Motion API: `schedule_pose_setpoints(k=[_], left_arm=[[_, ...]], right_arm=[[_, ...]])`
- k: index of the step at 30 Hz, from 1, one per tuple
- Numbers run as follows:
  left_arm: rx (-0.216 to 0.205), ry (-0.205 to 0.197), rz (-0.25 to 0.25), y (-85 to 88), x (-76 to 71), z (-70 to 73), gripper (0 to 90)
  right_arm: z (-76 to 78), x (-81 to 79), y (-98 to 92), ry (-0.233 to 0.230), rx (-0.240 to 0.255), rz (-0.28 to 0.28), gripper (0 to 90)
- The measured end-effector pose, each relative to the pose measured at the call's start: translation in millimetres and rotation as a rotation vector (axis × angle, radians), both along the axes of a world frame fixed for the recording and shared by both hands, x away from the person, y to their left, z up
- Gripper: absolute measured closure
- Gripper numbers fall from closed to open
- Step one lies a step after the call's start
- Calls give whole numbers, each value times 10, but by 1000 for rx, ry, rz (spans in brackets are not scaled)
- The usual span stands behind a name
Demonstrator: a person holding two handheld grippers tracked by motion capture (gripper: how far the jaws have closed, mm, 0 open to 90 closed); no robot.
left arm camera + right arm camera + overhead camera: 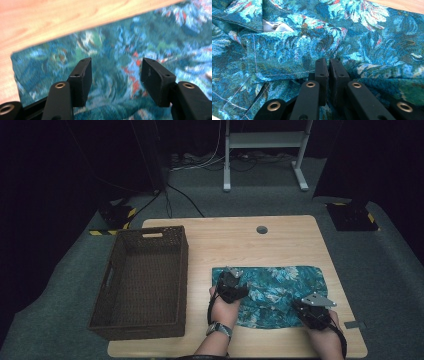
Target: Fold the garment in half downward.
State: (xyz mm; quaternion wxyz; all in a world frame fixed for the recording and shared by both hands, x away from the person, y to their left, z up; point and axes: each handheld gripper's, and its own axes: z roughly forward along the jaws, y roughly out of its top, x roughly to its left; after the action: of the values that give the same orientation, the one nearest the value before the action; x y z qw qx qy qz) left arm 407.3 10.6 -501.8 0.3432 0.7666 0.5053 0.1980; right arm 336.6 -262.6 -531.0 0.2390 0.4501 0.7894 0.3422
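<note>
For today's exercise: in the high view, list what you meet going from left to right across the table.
Brown wicker basket → left gripper at the left edge of the teal floral cloth → right gripper on the cloth's near right corner.

A light wooden table [280,240] with a round hole [261,229] stands on grey carpet [395,270]. Beyond the claws, at the far side, a white metal frame [264,150] rises amid loose cables [200,161]. Black walls leave the room dim around it.
</note>
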Motion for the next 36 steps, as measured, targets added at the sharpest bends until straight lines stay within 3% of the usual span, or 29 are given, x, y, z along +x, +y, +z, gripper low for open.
schedule_pose_setpoints(k=[3, 6, 8, 13, 18, 24, 27, 31, 36], left_arm=[[11, -47, -23, -55, -11, 133, 415], [7, -61, -24, -83, 10, 218, 408], [11, -38, -17, -96, 43, 192, 403], [77, 51, 6, -104, 111, -37, 391], [93, 81, 8, -94, 88, -197, 379], [67, 79, 6, -68, 47, -244, 349], [20, 76, 4, -51, -16, -225, 355], [0, 81, -4, -11, -66, -254, 351], [-7, 83, -10, 15, -92, -251, 349]], right_arm=[[6, -4, -10, -8, -1, 7, 849], [7, -2, -12, -7, 5, 7, 849], [2, 2, -12, -11, 3, 10, 849], [-2, 6, -10, -7, 7, 8, 849], [-6, -3, -1, -6, 11, 11, 847], [2, -3, -14, -6, 22, 14, 845], [-7, 2, -17, -4, 23, 12, 836], [-17, 11, -27, 2, 29, 8, 820], [-12, 10, -35, 0, 36, -1, 734]])
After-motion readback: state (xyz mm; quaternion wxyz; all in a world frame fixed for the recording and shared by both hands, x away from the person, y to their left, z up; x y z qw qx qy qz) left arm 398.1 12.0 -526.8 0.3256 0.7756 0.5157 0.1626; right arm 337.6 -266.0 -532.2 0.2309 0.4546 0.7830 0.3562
